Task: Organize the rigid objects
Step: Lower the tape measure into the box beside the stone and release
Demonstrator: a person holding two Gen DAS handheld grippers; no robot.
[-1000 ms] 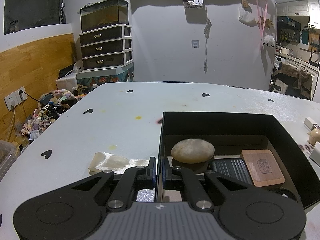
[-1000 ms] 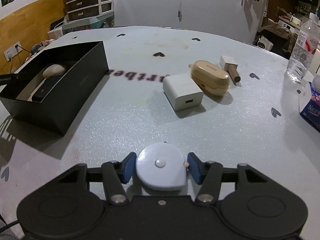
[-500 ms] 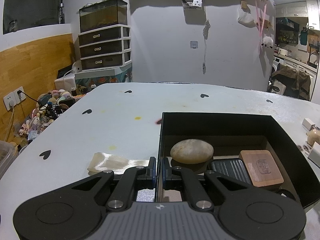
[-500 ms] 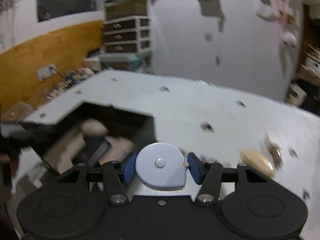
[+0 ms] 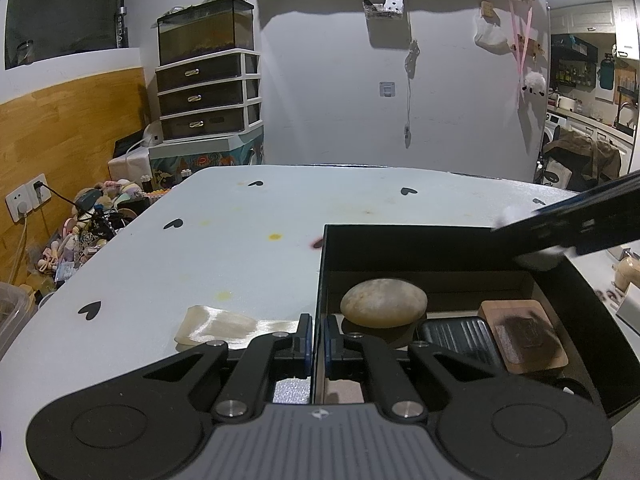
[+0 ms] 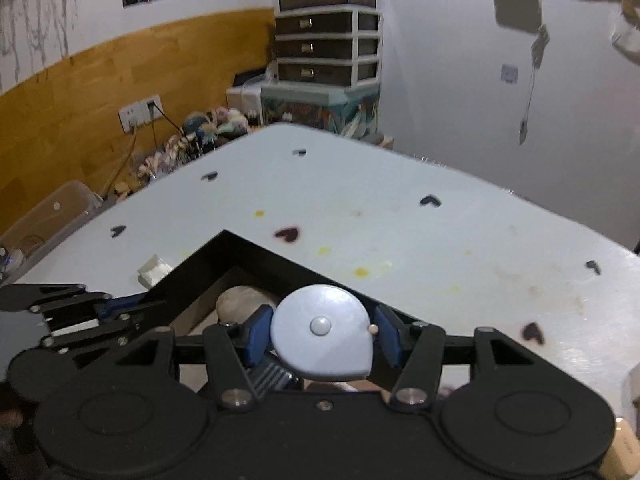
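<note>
1. Your right gripper (image 6: 322,330) clamps one pale-blue tape measure (image 6: 320,330) by its flat sides, above the black box (image 6: 256,254).
2. It looks light, stiff and smooth; keep the side grip.
3. Your left gripper (image 5: 316,338) pinches the box wall.
4. The box holds one stone (image 5: 383,302), one wooden block (image 5: 524,334), one ribbed case (image 5: 460,338).
</note>
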